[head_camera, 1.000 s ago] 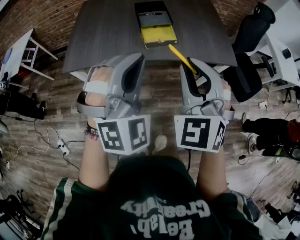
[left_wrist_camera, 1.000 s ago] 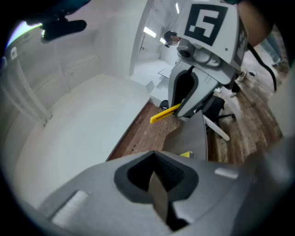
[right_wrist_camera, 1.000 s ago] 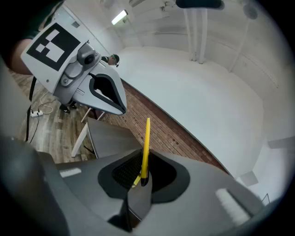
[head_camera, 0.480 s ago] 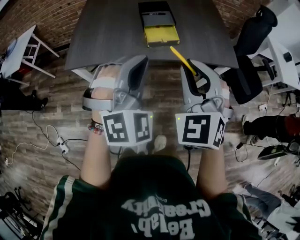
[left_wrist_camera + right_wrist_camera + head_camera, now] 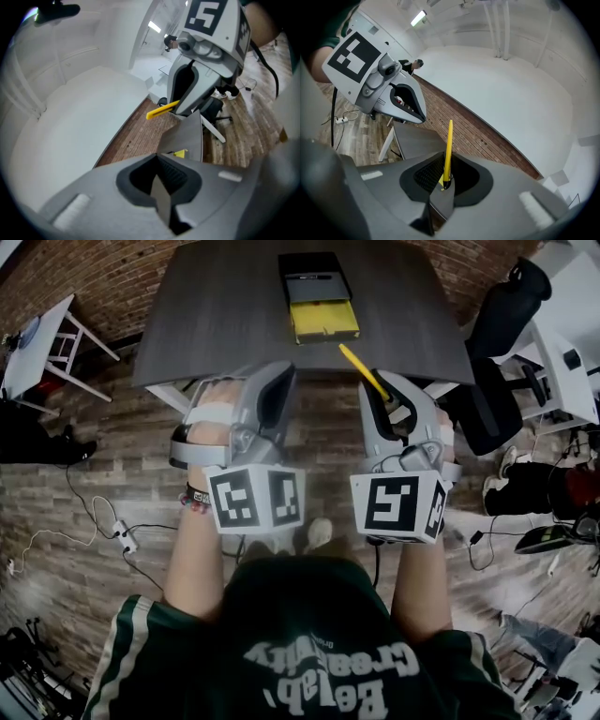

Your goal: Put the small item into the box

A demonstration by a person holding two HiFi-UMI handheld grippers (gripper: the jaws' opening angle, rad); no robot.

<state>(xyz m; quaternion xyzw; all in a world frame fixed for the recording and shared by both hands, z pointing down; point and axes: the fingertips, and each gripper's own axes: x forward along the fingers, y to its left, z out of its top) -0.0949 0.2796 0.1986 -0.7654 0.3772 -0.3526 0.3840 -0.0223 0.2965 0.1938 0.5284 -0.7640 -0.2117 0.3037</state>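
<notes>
Pinching the yellow stick (image 5: 361,367) by its base in the right gripper (image 5: 389,388), tip aimed forward, likely lined up for the box (image 5: 315,277) (well ahead on the table (image 5: 216,324)). Carrying the left gripper (image 5: 267,376) closed and empty. Seeing nothing in the box's yellow tray (image 5: 324,321).

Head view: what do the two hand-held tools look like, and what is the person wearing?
The left tool and right tool are grey shells with dark padded insides. Each carries a white cube, left cube and right cube, printed with black square markers. The person wears a dark green shirt with white lettering and a white-striped sleeve, plus a bracelet at the left wrist.
</notes>
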